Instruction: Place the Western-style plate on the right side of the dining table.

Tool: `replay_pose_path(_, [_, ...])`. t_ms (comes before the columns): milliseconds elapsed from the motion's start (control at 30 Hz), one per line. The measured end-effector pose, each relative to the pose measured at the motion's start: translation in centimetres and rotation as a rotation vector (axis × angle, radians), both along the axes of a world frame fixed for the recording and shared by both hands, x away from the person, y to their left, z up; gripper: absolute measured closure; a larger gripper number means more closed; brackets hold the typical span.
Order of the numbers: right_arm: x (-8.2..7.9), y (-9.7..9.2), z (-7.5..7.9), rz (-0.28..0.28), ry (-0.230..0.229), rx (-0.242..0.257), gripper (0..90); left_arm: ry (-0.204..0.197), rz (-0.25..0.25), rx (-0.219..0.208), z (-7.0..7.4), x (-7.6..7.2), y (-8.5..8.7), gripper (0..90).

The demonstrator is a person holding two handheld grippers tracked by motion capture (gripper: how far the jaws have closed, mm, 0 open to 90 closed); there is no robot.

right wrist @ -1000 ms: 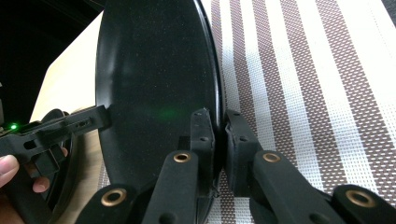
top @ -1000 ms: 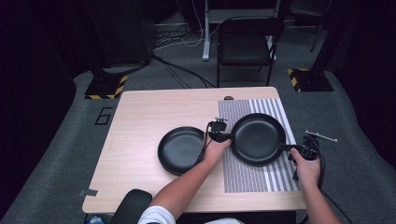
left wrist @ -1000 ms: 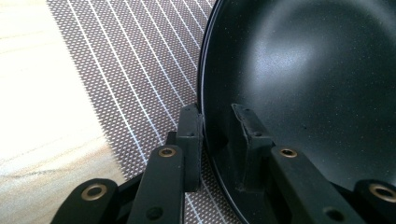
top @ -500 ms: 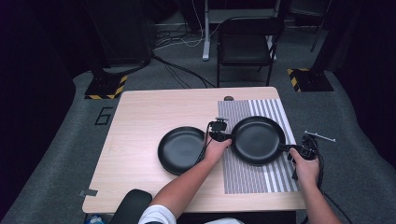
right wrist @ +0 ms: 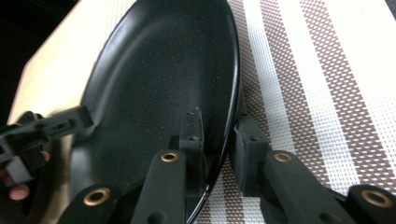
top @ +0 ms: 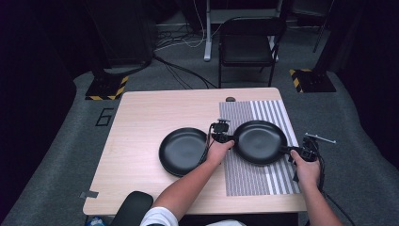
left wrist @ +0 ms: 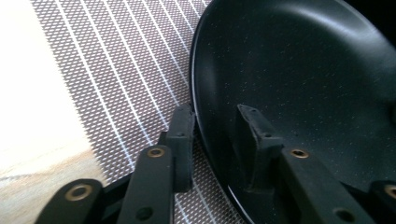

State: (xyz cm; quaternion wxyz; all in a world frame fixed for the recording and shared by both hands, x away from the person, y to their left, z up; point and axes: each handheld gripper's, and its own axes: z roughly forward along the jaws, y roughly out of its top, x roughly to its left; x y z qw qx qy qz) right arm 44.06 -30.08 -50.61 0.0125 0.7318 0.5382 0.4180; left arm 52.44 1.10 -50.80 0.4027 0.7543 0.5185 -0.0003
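A black pan [top: 260, 141] lies flat on the striped placemat [top: 263, 176], which covers the right part of the wooden table [top: 141, 122]; a second black pan [top: 182, 151] rests on the bare wood just left of the mat. The pan on the mat is bracketed from two opposite sides: the left gripper [top: 221, 137] stands at its left rim and the right gripper [top: 301, 153] at its right rim, an arrangement suited to carrying a wide, shallow dish level with its weight shared between both hands. Its resting place on the mat suggests that the mat serves as the set-down spot.

In the left gripper view, the left gripper [left wrist: 212, 135] straddles the pan's rim [left wrist: 196, 93], one jaw on the mat outside and one over the pan's inner surface; a visible gap separates each pad from the rim. In the right gripper view, the right gripper [right wrist: 219, 135] straddles the opposite rim [right wrist: 236, 84] likewise, inner jaw inside the bowl, outer jaw over the mat, with the rim loose between them. Both pairs of jaws have just been opening, so the grip appears released and the pan's weight is judged to rest on the mat alone.
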Motion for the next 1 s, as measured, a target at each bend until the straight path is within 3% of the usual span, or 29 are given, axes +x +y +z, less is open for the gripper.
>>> replay_pose_path(133, [0.1, 0.2, -0.4, -0.006, 0.034, -0.014, 72.6, 0.004, -0.006, -0.018, 0.1, 0.0, 0.0, 63.9])
replay_pose_path(200, [0.2, 0.2, -0.7, 0.010, 0.038, -0.045, 70.8, 0.005, -0.010, -0.023, 0.2, 0.0, 0.1, 62.9])
replay_pose_path(333, [-0.1, 0.8, -0.4, 0.018, 0.014, -0.117, 68.6, -0.003, -0.013, -0.030, 0.3, -0.1, 0.1, 60.5])
replay_pose_path(400, [-0.1, 0.9, -0.4, 0.025, 0.003, -0.130, 68.6, -0.012, -0.013, -0.031, 0.3, -0.2, 0.1, 59.3])
replay_pose_path(800, [-1.0, 0.4, 0.2, 0.023, -0.016, -0.132, 68.4, -0.045, -0.029, -0.036, 0.6, -0.4, 0.5, 54.1])
replay_pose_path(1000, [-1.8, -0.1, 1.2, 0.017, -0.069, -0.165, 69.3, -0.067, -0.016, -0.029, 1.0, -0.6, 1.3, 52.7])
